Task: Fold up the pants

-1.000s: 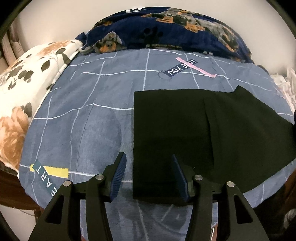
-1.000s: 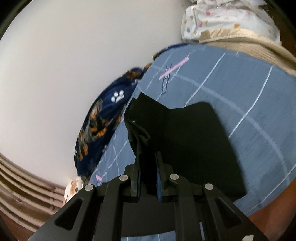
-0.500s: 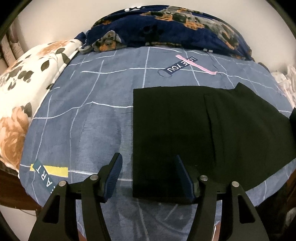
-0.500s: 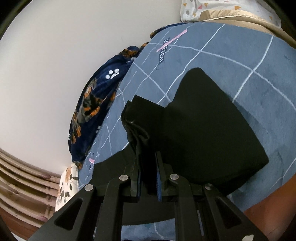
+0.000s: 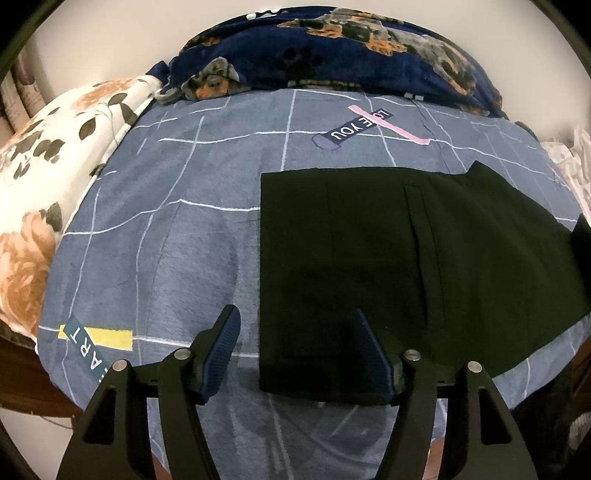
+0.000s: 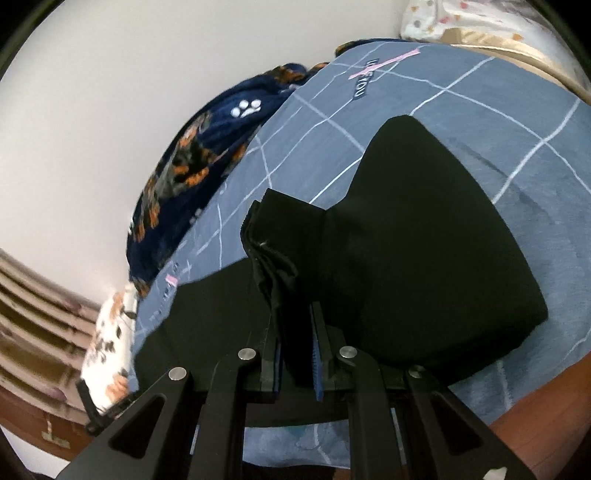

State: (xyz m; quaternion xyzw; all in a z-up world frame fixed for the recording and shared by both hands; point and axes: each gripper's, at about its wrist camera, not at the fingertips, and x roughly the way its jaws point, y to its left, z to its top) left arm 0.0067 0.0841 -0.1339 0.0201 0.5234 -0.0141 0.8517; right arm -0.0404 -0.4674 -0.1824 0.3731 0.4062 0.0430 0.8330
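The black pants (image 5: 388,254) lie partly folded on the blue-grey checked bedsheet (image 5: 177,236). My left gripper (image 5: 295,328) hovers over the near left corner of the fold; its jaws are opening and no cloth is pinched between the blue pads (image 5: 221,347). In the right wrist view my right gripper (image 6: 295,332) is shut on a bunched end of the black pants (image 6: 424,258), holding it lifted above the layer that lies on the sheet (image 6: 461,92).
A navy blanket with orange animal print (image 5: 351,48) is heaped along the far edge by the white wall. A floral pillow (image 5: 48,158) lies at the left. White patterned fabric (image 6: 461,14) sits at the right end. The bed's near edge drops to a brown frame (image 6: 546,417).
My left gripper's jaws have spread wider over the fold's corner. My right gripper has carried the pinched end of the pants across the bed and rolled, so the sheet fills more of its view.
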